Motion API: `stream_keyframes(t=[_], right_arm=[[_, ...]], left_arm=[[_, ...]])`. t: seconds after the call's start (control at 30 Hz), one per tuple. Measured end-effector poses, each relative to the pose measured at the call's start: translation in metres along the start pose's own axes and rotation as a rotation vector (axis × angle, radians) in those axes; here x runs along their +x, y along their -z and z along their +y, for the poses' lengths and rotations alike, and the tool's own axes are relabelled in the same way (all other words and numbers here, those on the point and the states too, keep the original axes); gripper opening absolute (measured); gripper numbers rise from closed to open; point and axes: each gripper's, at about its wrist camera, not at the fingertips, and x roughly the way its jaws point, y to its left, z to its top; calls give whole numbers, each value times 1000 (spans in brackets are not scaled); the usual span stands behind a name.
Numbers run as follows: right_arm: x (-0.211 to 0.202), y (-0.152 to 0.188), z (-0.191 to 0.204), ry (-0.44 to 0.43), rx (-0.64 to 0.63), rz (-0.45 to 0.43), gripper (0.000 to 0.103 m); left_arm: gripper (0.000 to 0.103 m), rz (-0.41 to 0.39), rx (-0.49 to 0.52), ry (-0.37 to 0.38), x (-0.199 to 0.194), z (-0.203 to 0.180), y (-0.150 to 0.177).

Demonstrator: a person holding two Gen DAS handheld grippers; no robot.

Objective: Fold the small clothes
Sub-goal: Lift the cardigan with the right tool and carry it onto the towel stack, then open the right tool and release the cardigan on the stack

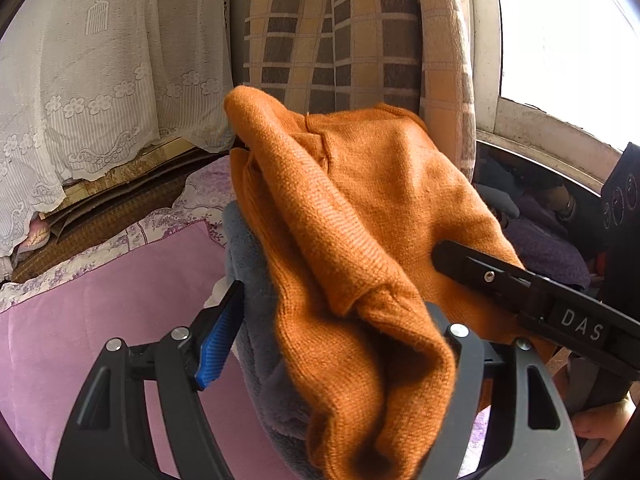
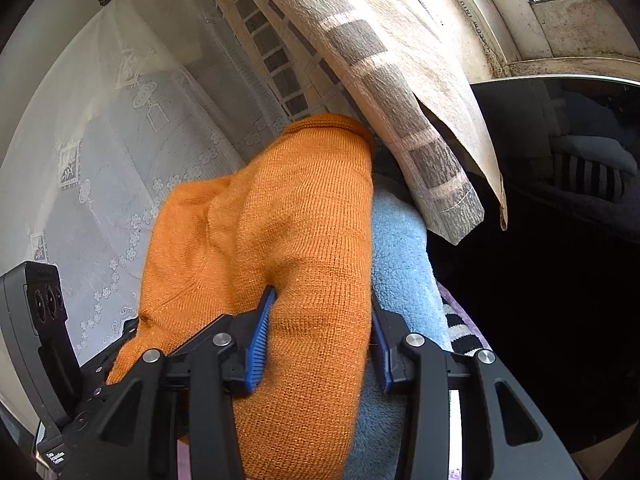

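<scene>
Background: lace curtain (image 1: 100,92), checked curtain (image 1: 332,32), pink bedspread (image 1: 100,300) lower left.
Orange knit garment (image 1: 360,232): frame centre, bunched, long axis running upper left to bottom centre.
Left gripper (image 1: 332,344): jaws apart, cloth loose between.
Right gripper (image 2: 320,340): jaws clamping the garment's fold.

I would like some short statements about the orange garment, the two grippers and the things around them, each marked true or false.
1. The right gripper is clamped on the orange knitted garment. True.
2. The left gripper squeezes the garment tightly. False: its jaws stand wide, and the blue pad is clear of the cloth.
3. A light blue fleece cloth lies beside the orange garment. True.
4. The bedding under the left gripper is green. False: it is pink.
5. A white lace curtain hangs in the background. True.
</scene>
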Motion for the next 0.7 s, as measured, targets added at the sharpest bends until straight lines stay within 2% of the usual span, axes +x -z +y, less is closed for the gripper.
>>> stream_keyframes(t=[0.1,0.23,0.27,0.33,0.4,0.5,0.7], right_arm=[[-1,-2,1,0,12,5,42],[-4,-5,10,21,0,21,43],[-5,-6,13,29,-10,21,45],[-9,-8,20,60,-22,24,48],[-13,-12,26,97,-27,19,57],[-20,-15,34,159,-46,19,66],[-31,-10,45,219,-56,26,67]], left_arm=[[72,-3,11,-9,0,0,-1],[74,-19,52,-76,-8,-6,-2],[76,-23,55,-96,-10,-6,-3],[87,-17,39,-108,-15,-3,-5],[94,-1,6,-89,-19,4,-6],[94,19,-33,-57,-27,15,-7],[94,-11,10,-91,-54,16,3]])
